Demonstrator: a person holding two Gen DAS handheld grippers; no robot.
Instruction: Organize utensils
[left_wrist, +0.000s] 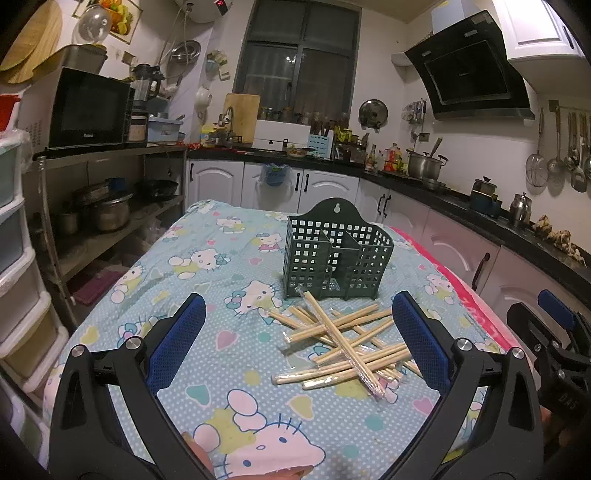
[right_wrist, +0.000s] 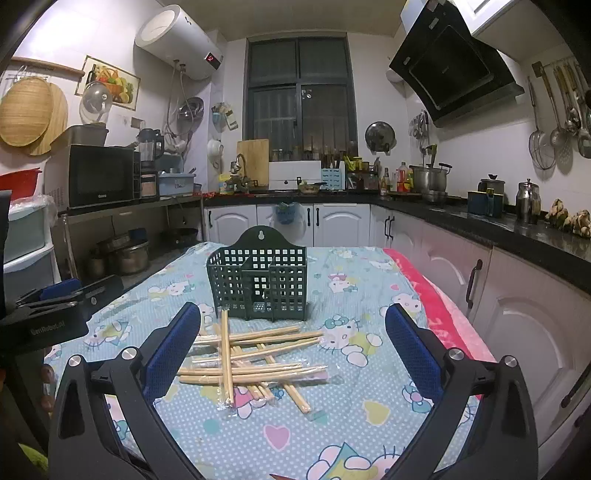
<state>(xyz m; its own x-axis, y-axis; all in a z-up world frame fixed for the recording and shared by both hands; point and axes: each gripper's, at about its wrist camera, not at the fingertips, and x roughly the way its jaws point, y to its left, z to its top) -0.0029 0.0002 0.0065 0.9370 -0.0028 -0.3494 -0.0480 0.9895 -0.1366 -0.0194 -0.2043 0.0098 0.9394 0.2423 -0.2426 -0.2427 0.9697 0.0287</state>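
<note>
Kitchen, cartoon-cloth worktop (right_wrist: 369, 424): chopsticks (right_wrist: 251, 363) piled just near of green caddy (right_wrist: 258, 284). Left gripper (left_wrist: 299, 339) & right gripper (right_wrist: 291, 343) jaws fully wide, empty. Best pinch the top wrapped pair mid-length, w/o scattering the rest.

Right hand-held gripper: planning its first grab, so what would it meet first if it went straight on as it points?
Probably the heap of wrapped chopsticks lying crossed on the tablecloth, short of the green holder. Depth is uncertain.

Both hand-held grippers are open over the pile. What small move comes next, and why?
Probably lower the right hand-held gripper onto the topmost wrapped chopsticks: they lie crosswise over the pile, and the green holder looks empty.
</note>
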